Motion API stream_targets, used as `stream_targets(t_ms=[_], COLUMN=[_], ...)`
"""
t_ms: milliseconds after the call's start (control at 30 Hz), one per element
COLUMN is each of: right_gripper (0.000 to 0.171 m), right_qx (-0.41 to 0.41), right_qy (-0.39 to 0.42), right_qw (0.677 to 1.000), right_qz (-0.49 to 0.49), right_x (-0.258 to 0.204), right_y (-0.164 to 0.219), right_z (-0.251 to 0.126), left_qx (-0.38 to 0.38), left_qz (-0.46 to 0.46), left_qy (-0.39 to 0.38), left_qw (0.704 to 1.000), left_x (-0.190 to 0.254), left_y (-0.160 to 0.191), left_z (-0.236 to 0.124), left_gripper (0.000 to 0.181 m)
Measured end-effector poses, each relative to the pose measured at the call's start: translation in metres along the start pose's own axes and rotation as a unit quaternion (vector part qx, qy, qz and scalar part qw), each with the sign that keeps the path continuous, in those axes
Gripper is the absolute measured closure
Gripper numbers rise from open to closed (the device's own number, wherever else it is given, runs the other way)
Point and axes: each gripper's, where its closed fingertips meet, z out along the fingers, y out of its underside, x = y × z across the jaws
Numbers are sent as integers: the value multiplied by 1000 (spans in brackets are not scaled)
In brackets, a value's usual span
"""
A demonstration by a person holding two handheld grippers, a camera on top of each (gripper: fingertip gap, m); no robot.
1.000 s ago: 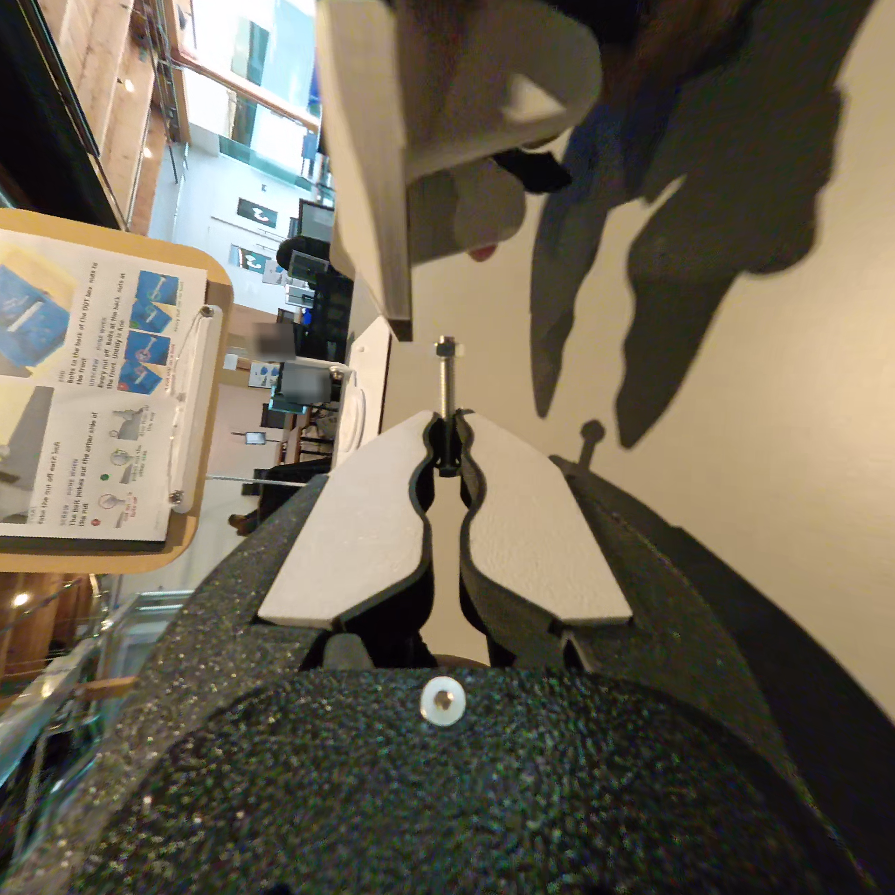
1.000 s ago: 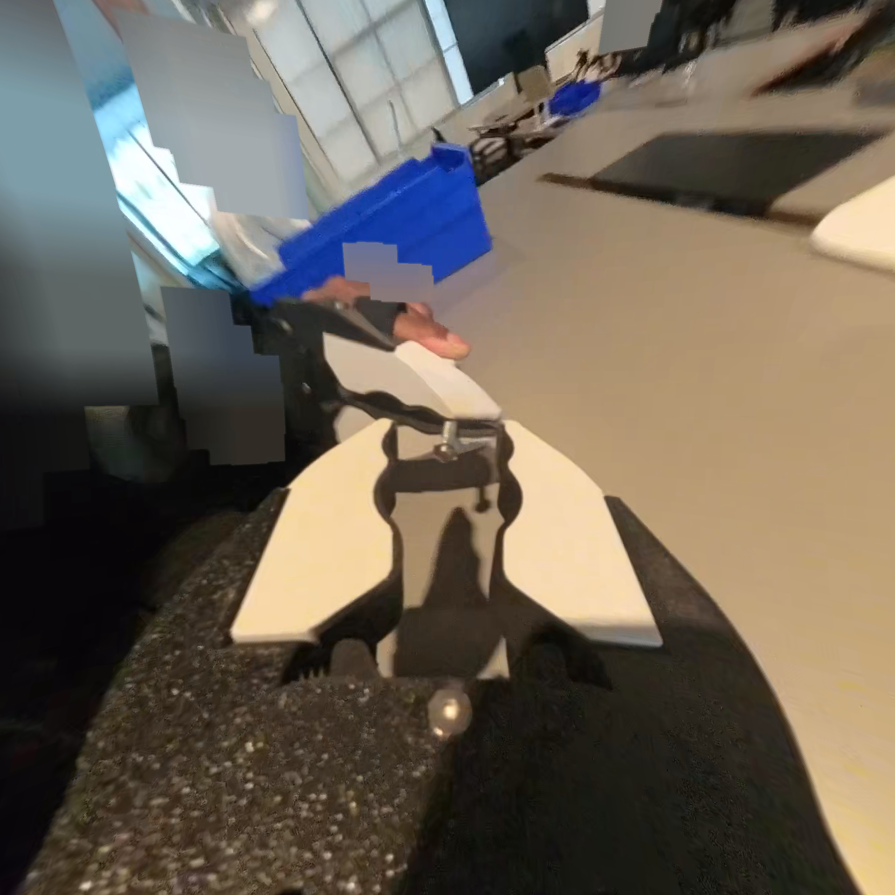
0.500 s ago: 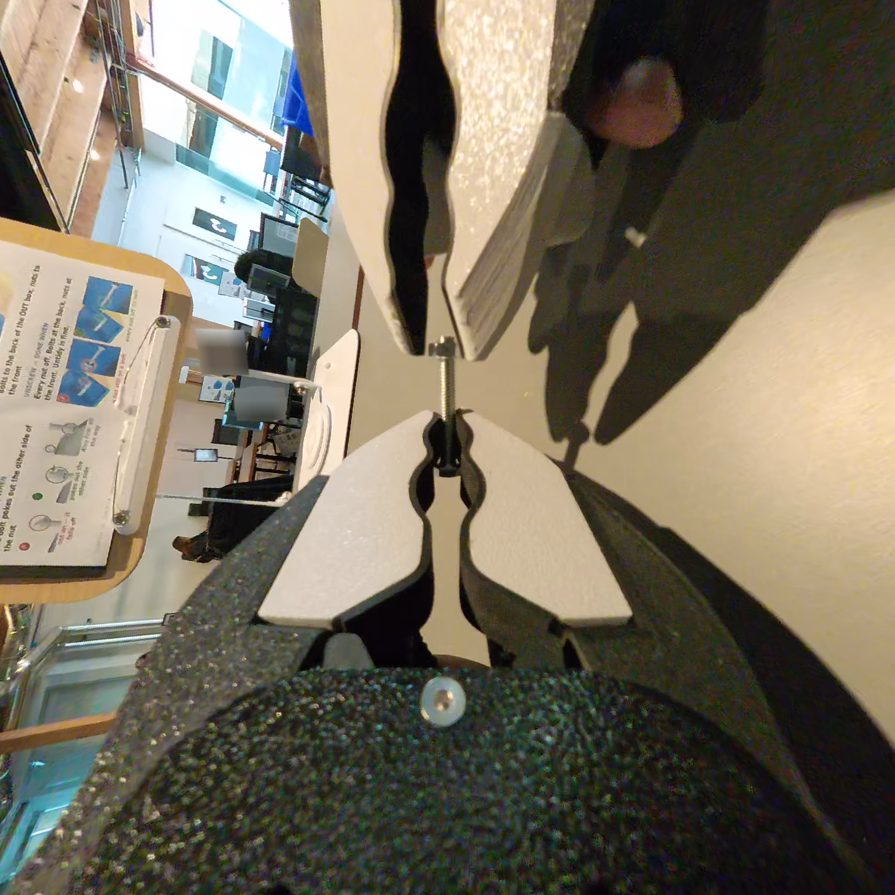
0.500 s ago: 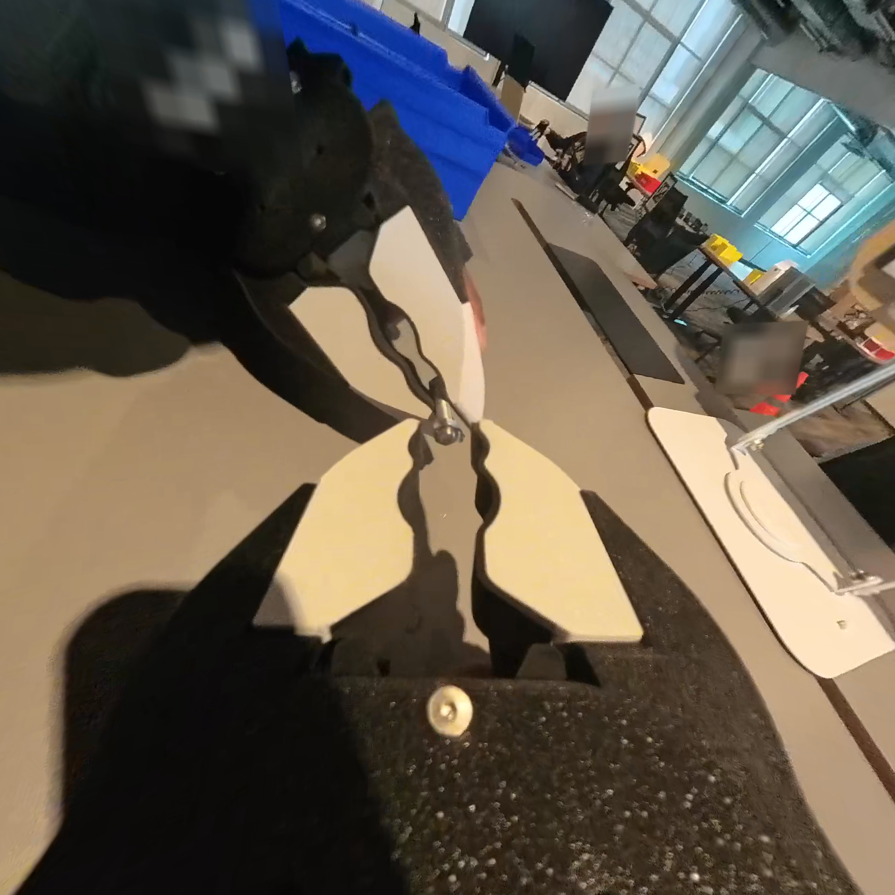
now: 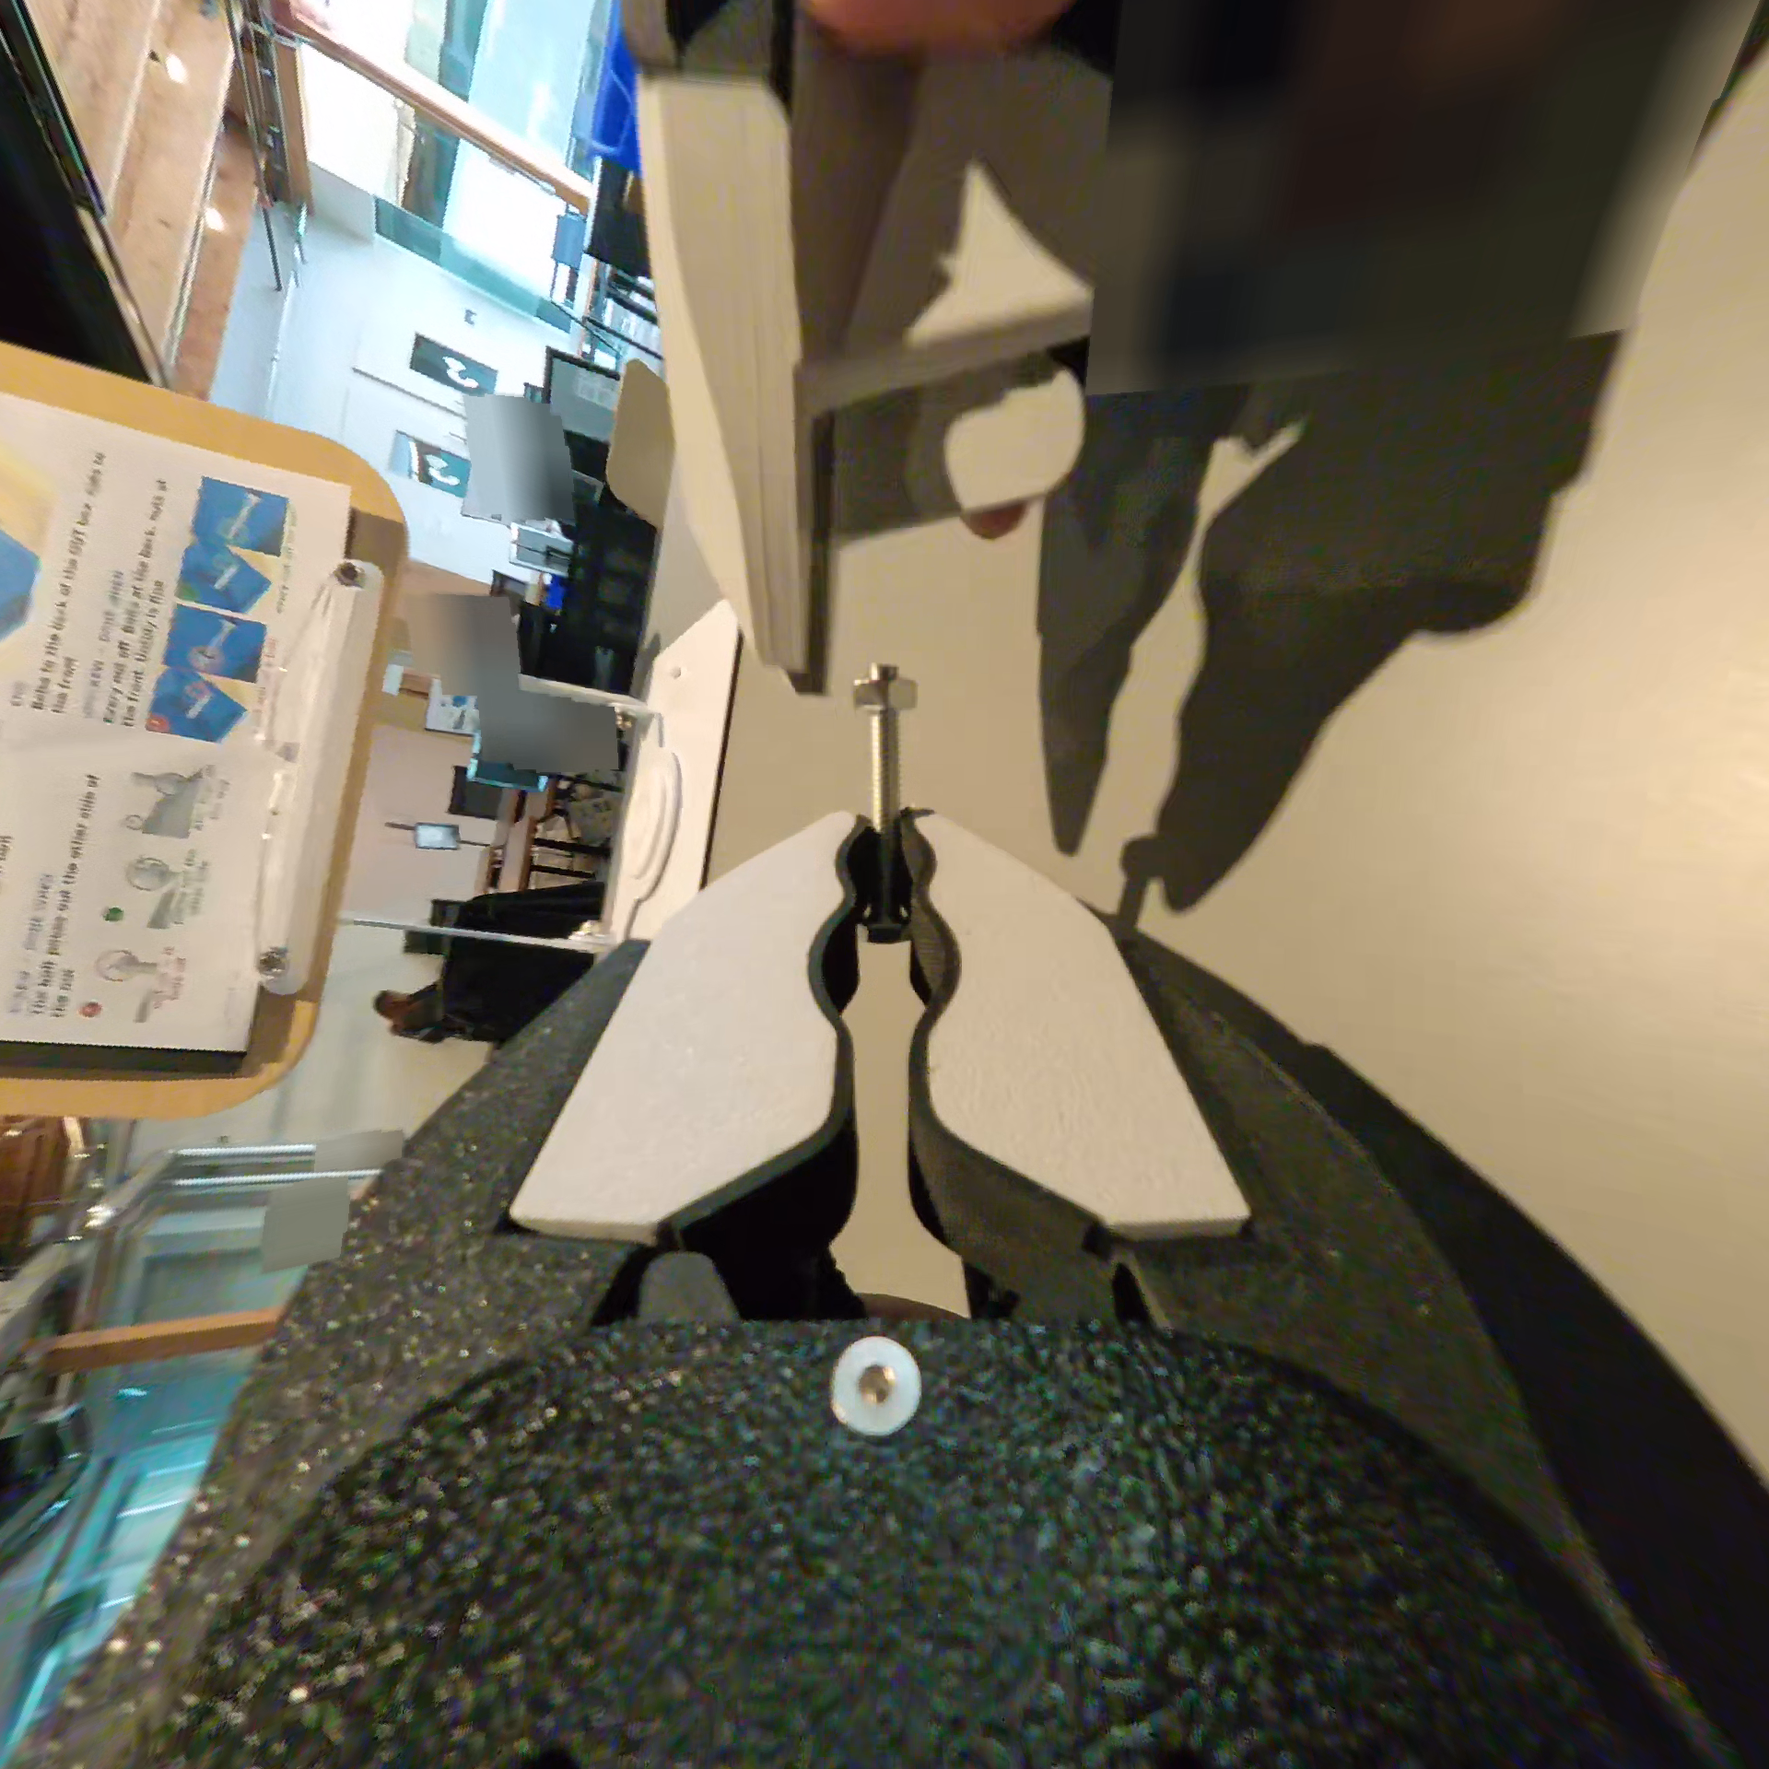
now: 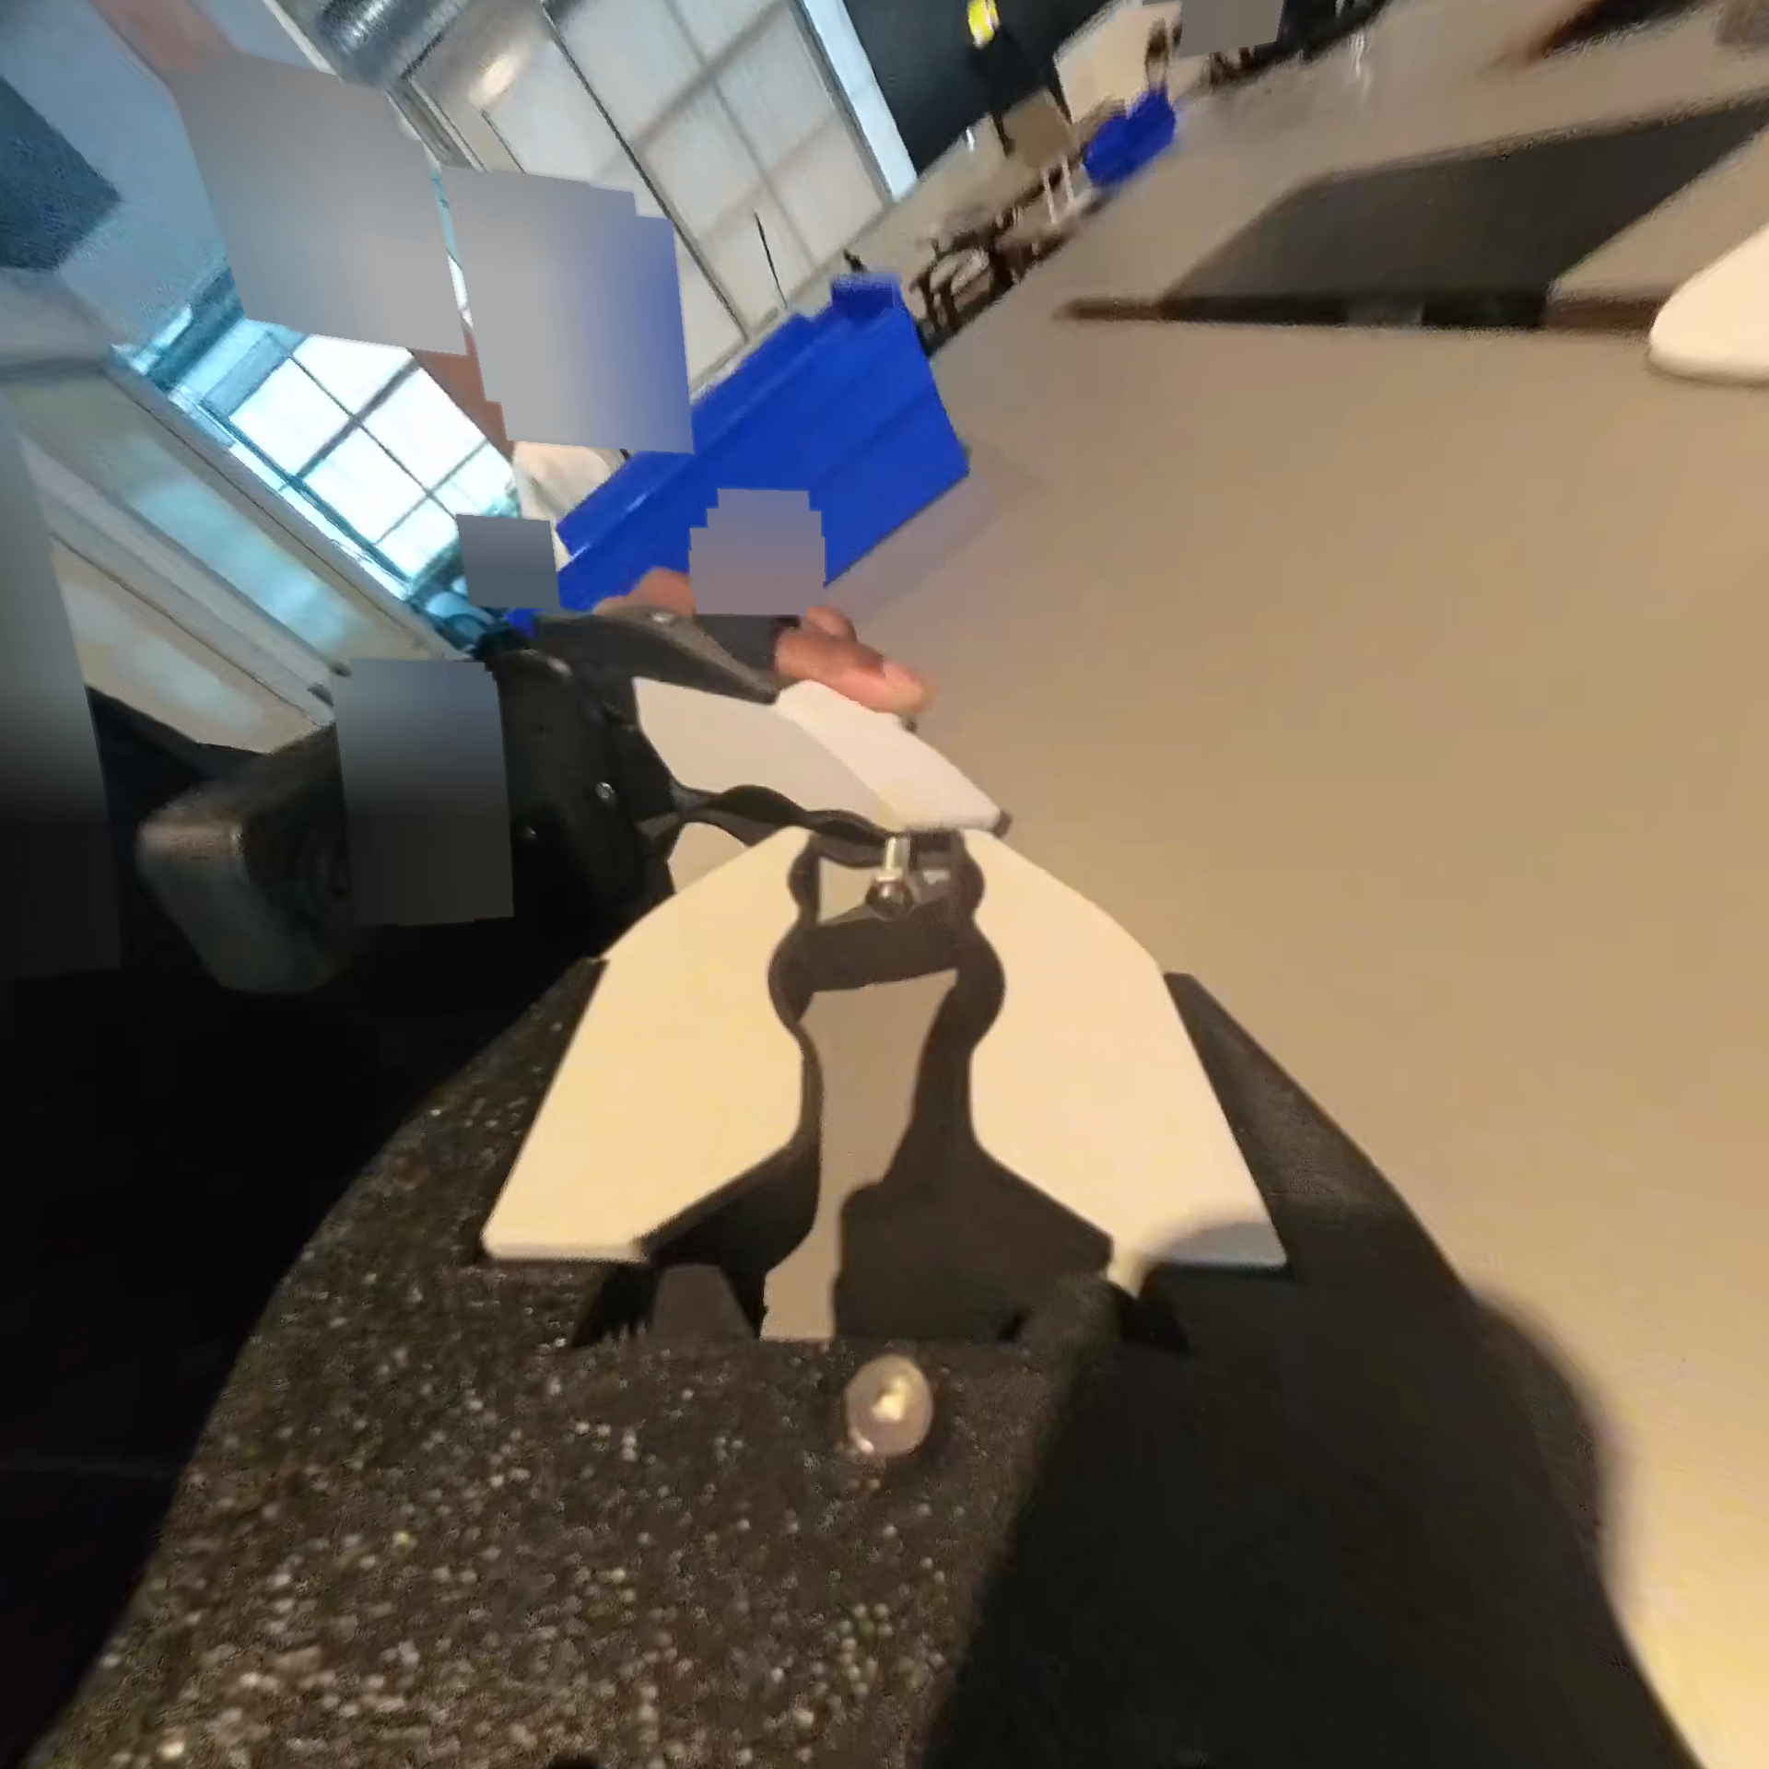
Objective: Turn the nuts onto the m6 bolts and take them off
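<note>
Printed matter: one sheet and two wall signs, left wrist view

A white instruction sheet (image 5: 144,727) is clipped to a wooden board (image 5: 287,1082) at the left edge. It lies sideways in the picture and carries short blocks of black print with coloured headings, small blue photos, grey drawings, and a green and a red dot. On the far white wall hang two dark signs (image 5: 453,356), each bearing a single white mark, the lower one (image 5: 433,461) partly hidden. In the right wrist view motion blur leaves no writing legible.
</note>
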Motion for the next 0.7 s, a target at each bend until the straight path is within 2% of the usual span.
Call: stream_targets(t_ms=[100,167,233,500,700], right_gripper=[134,135,137,144,156], right_qx=[13,3,-9,-42,-58], right_qy=[49,86,94,95,119], right_qw=[987,961,942,923,921], right_qz=[-156,-263,-322,-371,-367], right_x=[2,3,0,-5,0], right_y=[-6,-4,1,14,16], right_z=[-7,-9,-7,1,3], left_qx=[2,10,17,35,35], left_qz=[-23,-43,-57,-75,-40], left_qy=[18,28,36,54,25], left_qw=[1000,999,998,995,998], left_x=[3,3,4,8,4], left_y=[4,2,0,-6,-11], left_z=[0,-1,-2,-3,-4], left_gripper=[176,176,176,176,176])
